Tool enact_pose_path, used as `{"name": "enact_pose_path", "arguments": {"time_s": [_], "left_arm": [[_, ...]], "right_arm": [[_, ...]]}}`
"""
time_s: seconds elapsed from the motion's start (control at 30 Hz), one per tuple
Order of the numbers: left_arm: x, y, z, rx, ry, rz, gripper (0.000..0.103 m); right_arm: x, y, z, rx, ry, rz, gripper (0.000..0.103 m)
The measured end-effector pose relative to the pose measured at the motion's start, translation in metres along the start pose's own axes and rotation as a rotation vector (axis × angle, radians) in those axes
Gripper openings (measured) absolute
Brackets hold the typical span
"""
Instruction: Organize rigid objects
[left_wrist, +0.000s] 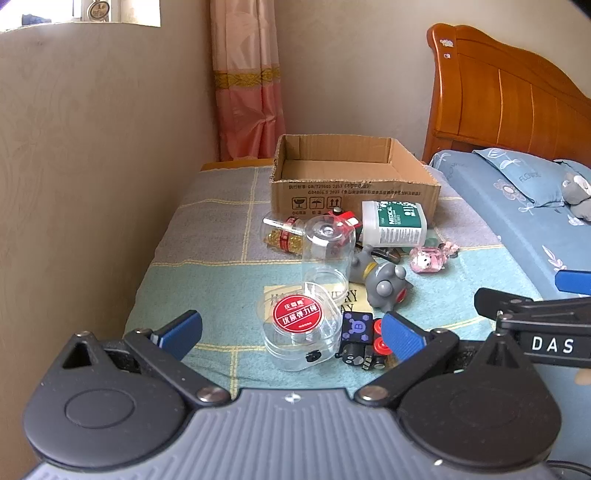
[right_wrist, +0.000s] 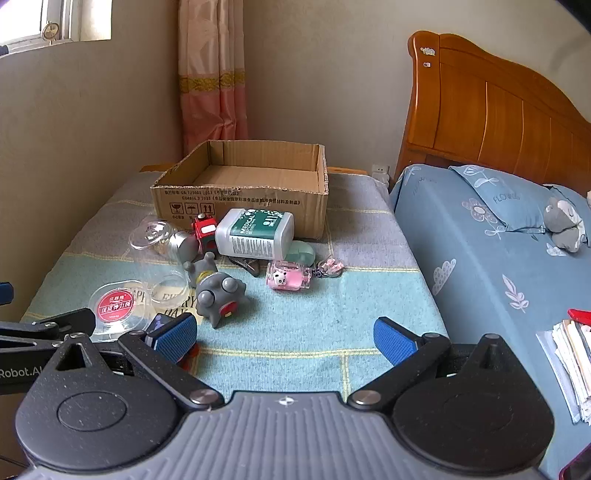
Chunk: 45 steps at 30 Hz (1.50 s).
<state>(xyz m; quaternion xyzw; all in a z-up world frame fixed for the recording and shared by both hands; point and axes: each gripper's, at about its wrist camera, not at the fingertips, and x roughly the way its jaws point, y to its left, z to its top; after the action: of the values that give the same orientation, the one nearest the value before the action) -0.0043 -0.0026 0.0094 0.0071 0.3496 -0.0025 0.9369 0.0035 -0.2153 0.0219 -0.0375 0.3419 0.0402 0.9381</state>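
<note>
The left gripper (left_wrist: 291, 332) hangs with its jaws spread wide and nothing between the pads. Just beyond the blue fingertips (left_wrist: 181, 332), a clear round case with a red label (left_wrist: 299, 325) lies on the checked blanket (left_wrist: 207, 280), roughly centred in the gap but not touched by either pad. To its right, close to the right-hand pad, sits a black cube toy with red buttons (left_wrist: 360, 339).

The right gripper (right_wrist: 284, 336) also has its jaws fully apart and empty; only bare blanket lies between them. In its view the red-labelled case (right_wrist: 114, 306) lies to the left of the left-hand pad, and the gray big-eyed figure (right_wrist: 218, 291) lies on its side a little farther off, left of centre.

Farther away the clutter gathers in front of an open cardboard box (right_wrist: 240, 195), which stands at the far end of the blanket with nothing visible inside. A white medical bottle with a green label (right_wrist: 255, 232) lies on its side against the box front, with a small red toy vehicle (right_wrist: 203, 229) to its left and a pink keychain bottle with a panda (right_wrist: 290, 278) nearer and to its right. A clear plastic jar (left_wrist: 328, 251) lies tipped over left of the figure. A bed with a wooden headboard (right_wrist: 498, 107) stands to the right.
</note>
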Motion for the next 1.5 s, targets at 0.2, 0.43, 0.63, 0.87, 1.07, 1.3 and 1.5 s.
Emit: {"name": "enact_pose_path", "arguments": {"time_s": [0.2, 0.43, 0.63, 0.87, 1.07, 1.3, 1.5], "left_arm": [[-0.0003, 0.0010, -0.0003, 0.001, -0.003, -0.006, 0.102], [-0.0004, -0.0001, 0.0019, 0.005, -0.005, -0.006, 0.102], [0.0014, -0.0018, 0.0034, 0.006, -0.005, -0.009, 0.102], [-0.0015, -0.0012, 0.0013, 0.007, -0.010, -0.018, 0.102], [-0.0013, -0.0021, 0.0021, 0.008, -0.013, -0.017, 0.102], [-0.0024, -0.0007, 0.0015, 0.008, -0.015, -0.019, 0.102], [-0.0026, -0.0020, 0.0022, 0.008, -0.018, -0.023, 0.102]], "right_arm": [[-0.0017, -0.0007, 0.0025, -0.002, -0.003, 0.002, 0.103], [-0.0029, -0.0017, 0.0029, -0.001, -0.009, 0.003, 0.103], [-0.0015, -0.0011, 0.0028, -0.004, -0.008, 0.005, 0.103], [-0.0014, -0.0003, 0.0014, -0.004, -0.010, 0.003, 0.103], [-0.0020, -0.0012, 0.0017, -0.003, -0.012, 0.004, 0.103], [-0.0042, -0.0017, 0.0025, -0.005, -0.017, 0.004, 0.103], [-0.0049, -0.0023, 0.0030, -0.006, -0.021, 0.008, 0.103]]}}
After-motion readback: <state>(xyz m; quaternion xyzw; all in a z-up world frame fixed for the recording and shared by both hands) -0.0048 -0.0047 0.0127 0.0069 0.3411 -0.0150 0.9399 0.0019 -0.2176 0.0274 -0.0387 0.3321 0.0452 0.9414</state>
